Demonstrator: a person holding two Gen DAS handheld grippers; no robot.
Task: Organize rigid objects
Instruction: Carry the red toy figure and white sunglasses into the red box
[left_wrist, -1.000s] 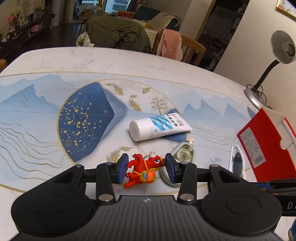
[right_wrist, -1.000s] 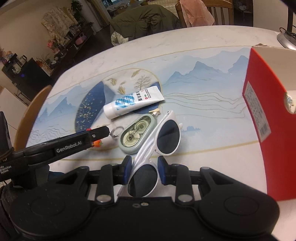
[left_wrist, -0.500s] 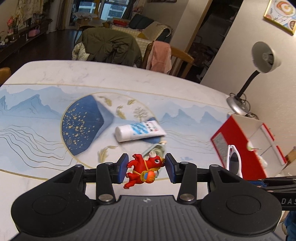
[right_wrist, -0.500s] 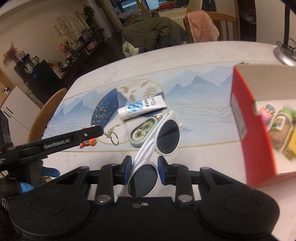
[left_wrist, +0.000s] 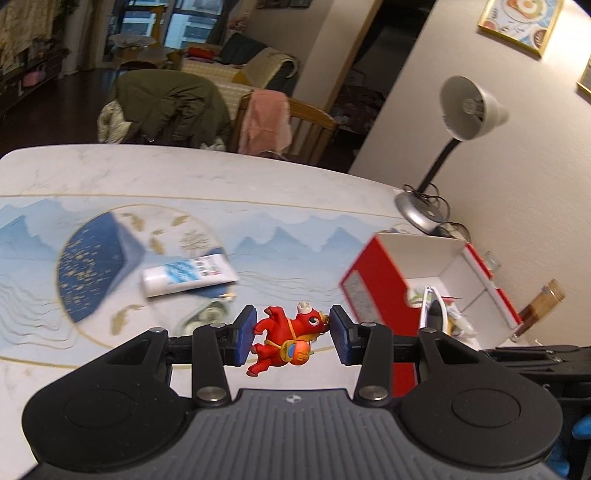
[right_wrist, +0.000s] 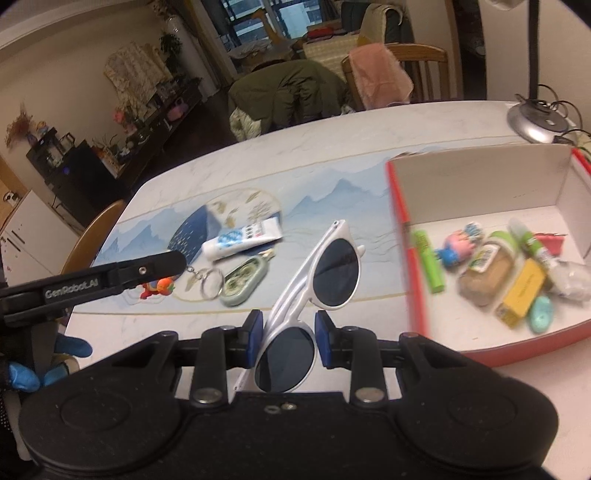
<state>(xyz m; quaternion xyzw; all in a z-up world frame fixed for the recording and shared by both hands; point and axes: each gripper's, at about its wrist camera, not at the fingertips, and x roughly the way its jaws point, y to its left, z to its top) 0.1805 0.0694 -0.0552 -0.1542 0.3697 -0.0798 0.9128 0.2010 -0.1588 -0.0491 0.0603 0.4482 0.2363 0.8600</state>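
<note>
Over table (right_wrist: 332, 155) with mountain-print cover: left hand-held gripper (left_wrist: 291, 334) pinching red toy figure (left_wrist: 286, 341), right hand-held gripper (right_wrist: 288, 341) clamped on white sunglasses (right_wrist: 314, 288), both lifted clear, apparently bound for red box (right_wrist: 410, 258) of sorted items; tube (right_wrist: 242, 238) left lying.

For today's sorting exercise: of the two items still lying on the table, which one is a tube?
The white tube with blue print, lying on the blue mat; the other, the green oval case, is flat, rounded and sits nearer the camera.
</note>
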